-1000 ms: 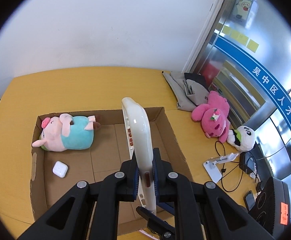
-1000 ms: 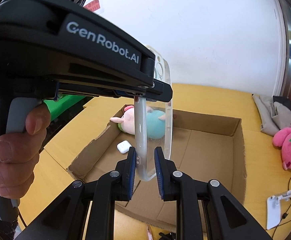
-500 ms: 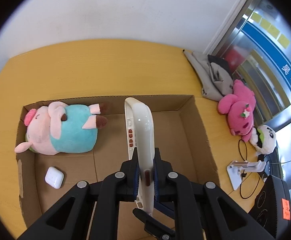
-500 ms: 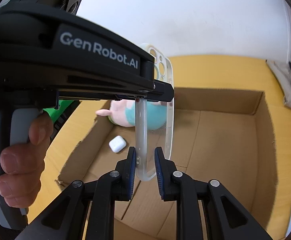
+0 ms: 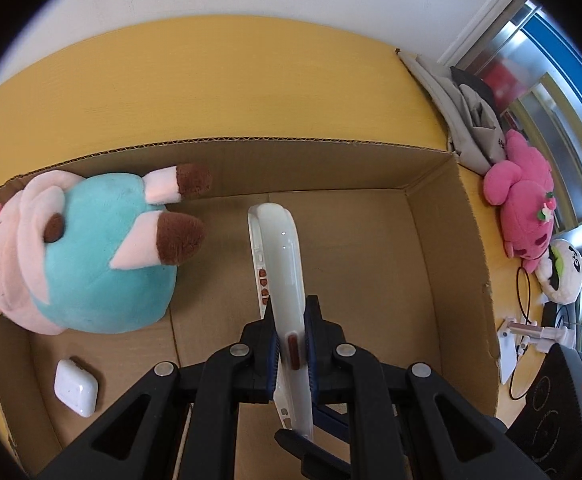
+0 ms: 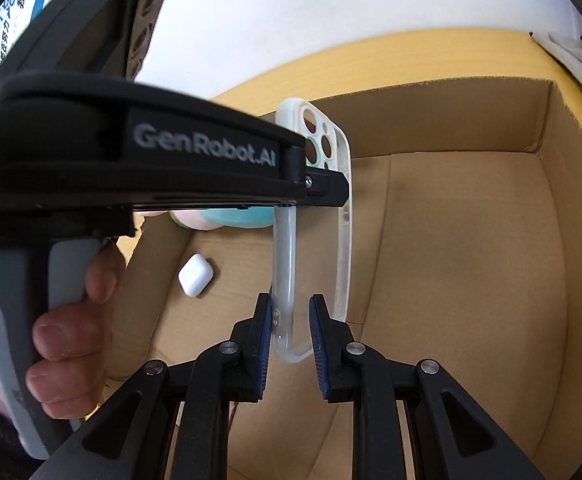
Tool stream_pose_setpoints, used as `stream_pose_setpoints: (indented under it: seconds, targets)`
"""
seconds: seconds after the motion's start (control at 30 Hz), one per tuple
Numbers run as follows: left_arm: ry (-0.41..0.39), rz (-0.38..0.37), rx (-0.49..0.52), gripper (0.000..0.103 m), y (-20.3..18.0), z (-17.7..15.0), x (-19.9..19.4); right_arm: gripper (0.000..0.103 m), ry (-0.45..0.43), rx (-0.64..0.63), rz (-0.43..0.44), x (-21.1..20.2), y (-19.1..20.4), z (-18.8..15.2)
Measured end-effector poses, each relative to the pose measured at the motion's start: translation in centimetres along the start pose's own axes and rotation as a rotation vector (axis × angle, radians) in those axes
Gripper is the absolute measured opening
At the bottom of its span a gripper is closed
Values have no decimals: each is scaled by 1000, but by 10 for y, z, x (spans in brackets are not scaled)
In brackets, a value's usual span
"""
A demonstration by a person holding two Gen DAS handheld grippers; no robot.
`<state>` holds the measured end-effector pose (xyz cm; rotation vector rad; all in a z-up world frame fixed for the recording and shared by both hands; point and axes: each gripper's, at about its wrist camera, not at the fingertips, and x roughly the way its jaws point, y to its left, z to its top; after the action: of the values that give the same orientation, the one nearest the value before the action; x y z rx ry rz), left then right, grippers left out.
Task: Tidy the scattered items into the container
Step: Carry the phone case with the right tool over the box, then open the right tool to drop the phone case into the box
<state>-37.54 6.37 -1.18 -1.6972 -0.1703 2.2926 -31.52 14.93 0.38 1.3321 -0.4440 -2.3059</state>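
Note:
A translucent white phone case [image 5: 279,264] hangs edge-on over the open cardboard box [image 5: 331,168]. My left gripper [image 5: 290,320] is shut on its side rim. In the right wrist view the same phone case [image 6: 285,264] shows its camera cut-outs, and my right gripper [image 6: 290,312] is shut on its lower corner. The left gripper [image 6: 327,188] crosses that view from the left, with a person's hand [image 6: 71,320] on its handle. Inside the box [image 6: 451,120] lie a pink-and-teal pig plush [image 5: 91,264] and a white earbud case [image 5: 76,388], also seen in the right wrist view [image 6: 195,276].
The box sits on a yellow table [image 5: 211,80] against a white wall. Right of the box lie a pink plush [image 5: 525,200], a panda plush [image 5: 563,276], grey folded cloth [image 5: 463,104], a white stand with a black cable [image 5: 519,340] and a black device [image 5: 559,400].
Both grippers have come down toward the box with the phone case held between them. The box floor, pig plush and earbud case now look larger and closer. The grips are unchanged.

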Motion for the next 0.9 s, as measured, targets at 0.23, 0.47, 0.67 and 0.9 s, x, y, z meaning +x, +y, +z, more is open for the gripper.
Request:
stream_pose_setpoints:
  seconds: [0.23,0.47,0.67,0.9]
  targets:
    - [-13,12,-1,11,3,7,12,20,-11,21,18,4,-1,0]
    - [-47,17,2,19,9,9,13,20,-19,24,11,6,7,-7]
    - [-121,-12,-4,33,10,9,-8,15,-21,33,-17,7,11,-17]
    - [-148,-5,31,33,3,-1,-18,12,-1,88,-20,16,-4,-20]
